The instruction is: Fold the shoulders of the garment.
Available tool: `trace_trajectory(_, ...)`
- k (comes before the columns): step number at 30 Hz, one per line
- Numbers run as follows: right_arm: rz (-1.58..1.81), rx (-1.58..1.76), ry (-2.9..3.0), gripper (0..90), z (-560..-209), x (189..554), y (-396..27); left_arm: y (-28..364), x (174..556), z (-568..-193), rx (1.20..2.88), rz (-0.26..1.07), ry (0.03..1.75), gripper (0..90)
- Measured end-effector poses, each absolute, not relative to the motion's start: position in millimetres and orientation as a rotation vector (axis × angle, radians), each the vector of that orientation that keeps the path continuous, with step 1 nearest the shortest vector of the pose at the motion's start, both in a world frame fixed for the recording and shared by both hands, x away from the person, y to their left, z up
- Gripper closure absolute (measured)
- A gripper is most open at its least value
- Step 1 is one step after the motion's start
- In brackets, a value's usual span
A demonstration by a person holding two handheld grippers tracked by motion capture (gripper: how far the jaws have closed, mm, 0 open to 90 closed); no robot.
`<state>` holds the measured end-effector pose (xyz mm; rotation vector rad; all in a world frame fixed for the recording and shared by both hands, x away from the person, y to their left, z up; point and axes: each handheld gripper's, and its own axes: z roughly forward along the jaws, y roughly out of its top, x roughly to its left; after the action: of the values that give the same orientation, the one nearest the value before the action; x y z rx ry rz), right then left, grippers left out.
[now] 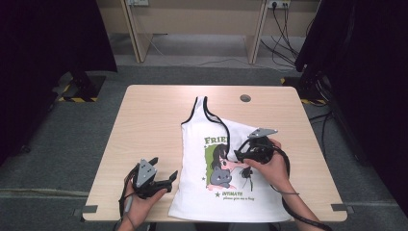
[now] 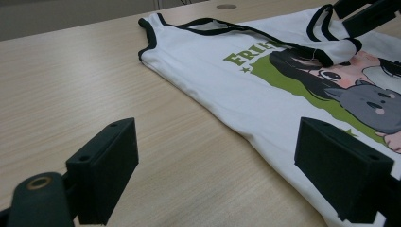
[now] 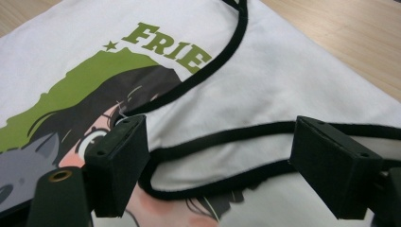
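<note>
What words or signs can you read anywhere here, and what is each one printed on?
"FRIE", green, the rest hidden under a folded strap: on the white tank top.
"INTIMATE", green, beside a star, near the top's hem.
A small script line beneath it: too blurred to read.

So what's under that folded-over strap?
The strap lies on the top's printed front, covering part of the cartoon girl's face and the end of the green lettering. The rest beneath it is hidden.
</note>
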<state>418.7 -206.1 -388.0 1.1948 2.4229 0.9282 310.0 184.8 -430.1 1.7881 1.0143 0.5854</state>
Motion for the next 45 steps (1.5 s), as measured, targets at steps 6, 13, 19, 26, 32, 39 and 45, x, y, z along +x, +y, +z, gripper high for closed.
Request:
trace_trajectory(6,0.941,1.21,2.407,15.7,-382,409,-225,184,310,-430,1.79,0.584,1.015,13.5)
trace_trajectory(13,0.954,1.209,2.383,15.1,-375,394,-246,185,310,-430,1.789,0.585,1.016,13.4)
trace_trajectory(19,0.971,1.224,2.362,14.0,-372,384,-258,185,310,-430,1.786,0.583,1.02,13.4)
trace_trajectory(26,0.973,1.24,2.339,13.9,-370,371,-275,185,310,-430,1.786,0.585,1.021,13.4)
trace_trajectory(32,0.975,1.259,2.328,13.5,-372,361,-288,185,310,-430,1.785,0.582,1.024,13.3)
trace_trajectory(39,0.968,1.302,2.288,13.0,-377,349,-308,185,310,-430,1.785,0.585,1.024,13.3)
trace_trajectory(45,0.968,1.342,2.251,12.7,-381,343,-324,184,310,-430,1.787,0.587,1.024,13.3)
